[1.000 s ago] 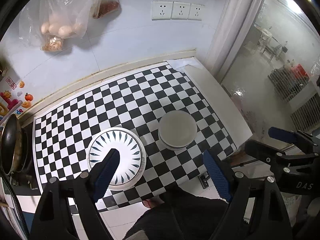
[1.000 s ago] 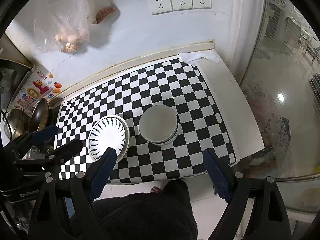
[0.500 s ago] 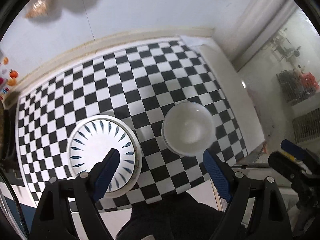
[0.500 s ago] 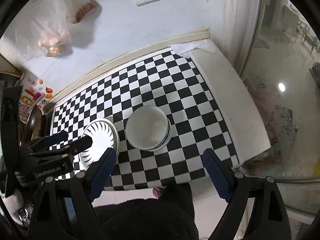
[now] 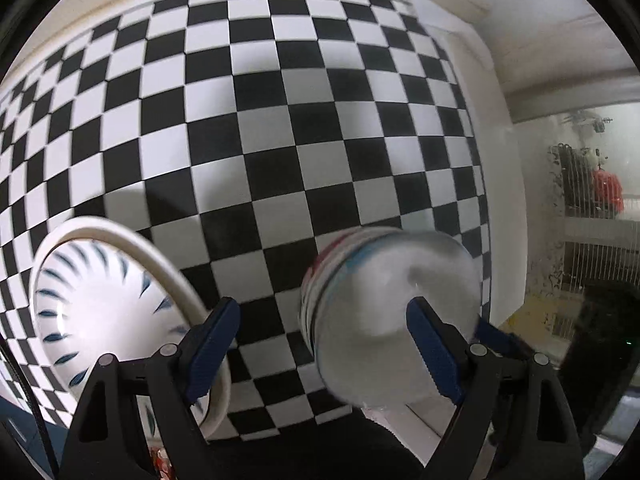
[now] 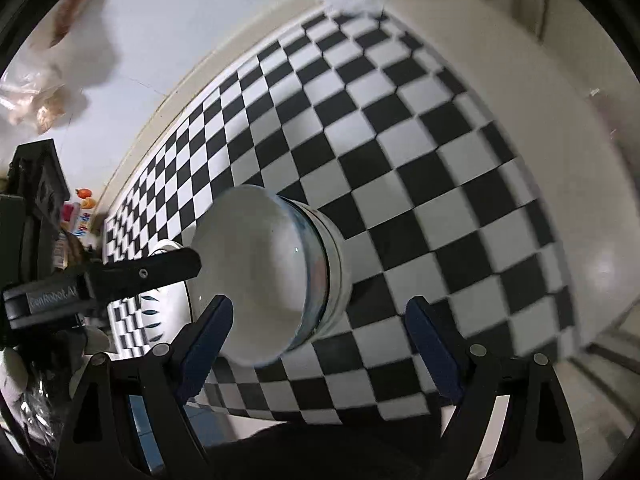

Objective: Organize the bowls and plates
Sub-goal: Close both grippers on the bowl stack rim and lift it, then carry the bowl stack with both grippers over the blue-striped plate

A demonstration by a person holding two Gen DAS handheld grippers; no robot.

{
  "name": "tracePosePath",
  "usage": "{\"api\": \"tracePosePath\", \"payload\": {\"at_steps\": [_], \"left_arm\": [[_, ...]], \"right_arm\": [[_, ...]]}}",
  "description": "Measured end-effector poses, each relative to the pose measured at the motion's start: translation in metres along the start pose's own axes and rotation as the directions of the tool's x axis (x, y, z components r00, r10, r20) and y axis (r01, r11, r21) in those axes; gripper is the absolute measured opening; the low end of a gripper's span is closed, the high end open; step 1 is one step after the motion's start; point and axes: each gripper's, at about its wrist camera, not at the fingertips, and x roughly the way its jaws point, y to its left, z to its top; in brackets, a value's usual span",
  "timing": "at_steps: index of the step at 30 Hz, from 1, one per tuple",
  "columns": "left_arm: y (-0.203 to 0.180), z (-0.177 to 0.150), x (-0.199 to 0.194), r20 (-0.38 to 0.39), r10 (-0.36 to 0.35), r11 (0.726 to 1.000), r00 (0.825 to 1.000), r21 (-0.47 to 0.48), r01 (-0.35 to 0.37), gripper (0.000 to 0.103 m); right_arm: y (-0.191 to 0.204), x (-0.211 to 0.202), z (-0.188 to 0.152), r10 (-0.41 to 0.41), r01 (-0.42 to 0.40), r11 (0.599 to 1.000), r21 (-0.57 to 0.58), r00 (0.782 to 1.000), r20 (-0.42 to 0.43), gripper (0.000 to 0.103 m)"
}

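White stacked bowls [image 6: 276, 276] beside patterned plate [image 5: 100, 300], both empty; left gripper [image 5: 324, 348] and right gripper [image 6: 320, 344] agape.

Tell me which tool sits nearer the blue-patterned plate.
Left. The left tool has one finger over the blue-patterned plate, which lies at its left side. The right tool is beside the stacked bowls, the plate beyond them.

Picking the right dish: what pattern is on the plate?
White plate with dark blue radial dashes; clearest in left wrist view.
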Motion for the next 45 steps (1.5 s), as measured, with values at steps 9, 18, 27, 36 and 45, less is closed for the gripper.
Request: {"api": "tracePosePath", "payload": {"at_steps": [9,18,27,36,45], "left_arm": [[0.003,0.015,0.042,-0.097,-0.059,0.998,0.994,0.015,0.060,0.053],[0.005,0.014,0.050,-0.096,-0.113,0.993,0.989,0.024,0.116,0.040],[0.007,0.003,0.038,-0.036,-0.093,0.994,0.995,0.062,0.095,0.039],[0.008,-0.002,0.017,0.021,-0.090,0.994,0.996,0.063,0.089,0.039],[0.016,-0.009,-0.018,0.064,-0.084,0.995,0.994,0.054,0.080,0.039]], "right_arm": [[-0.017,0.060,0.016,0.116,-0.111,0.992,0.056,0.989,-0.091,0.081],[-0.024,0.090,0.023,0.169,-0.151,0.981,0.122,0.975,-0.145,0.056],[-0.031,0.100,0.024,0.186,-0.169,0.978,0.127,0.973,-0.140,0.055],[-0.001,0.089,0.019,0.195,-0.184,0.978,0.095,0.972,-0.131,0.055],[0.035,0.074,0.025,0.208,-0.202,0.978,0.052,0.970,-0.130,0.055]]}}
